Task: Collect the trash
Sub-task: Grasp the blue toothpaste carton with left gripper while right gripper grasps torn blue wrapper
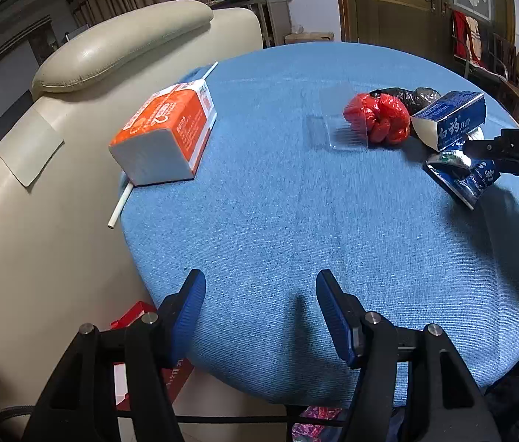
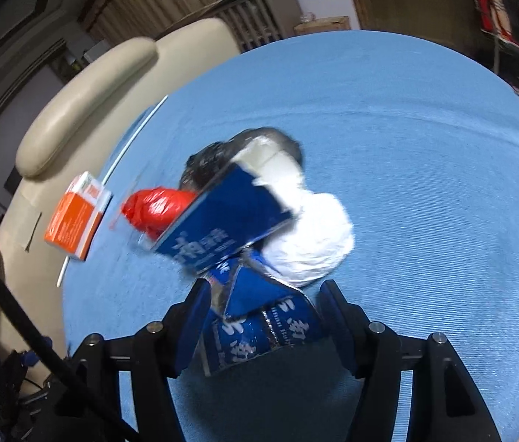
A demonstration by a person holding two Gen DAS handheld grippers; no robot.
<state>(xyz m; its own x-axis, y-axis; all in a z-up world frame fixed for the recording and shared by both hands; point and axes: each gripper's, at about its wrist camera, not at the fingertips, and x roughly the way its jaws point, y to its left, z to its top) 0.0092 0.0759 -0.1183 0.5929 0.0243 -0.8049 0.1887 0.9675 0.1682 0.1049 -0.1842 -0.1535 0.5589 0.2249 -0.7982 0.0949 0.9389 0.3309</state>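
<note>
Right wrist view shows my right gripper [image 2: 263, 316] with a crushed blue foil-lined carton [image 2: 259, 328] sitting between its blue pads [image 2: 195, 328]. The left pad touches the carton's side, but I cannot tell whether the right pad presses on it, so I cannot call it a firm pinch. Just beyond it, a second blue carton [image 2: 222, 221] leans over a white crumpled wad [image 2: 314, 235], with a red plastic bag [image 2: 156, 210] to its left and a black plastic bag [image 2: 244, 143] farther off. All rest on the blue tablecloth [image 2: 425, 147].

In the left wrist view, my left gripper [image 1: 261, 313] hangs spread over bare cloth at the near edge, nothing between its pads. An orange tissue pack [image 1: 167, 132] lies at far left beside a white straw [image 1: 121, 202], next to a cream armchair [image 1: 56, 147]. A clear plastic tray [image 1: 333, 129] sits left of the red bag.
</note>
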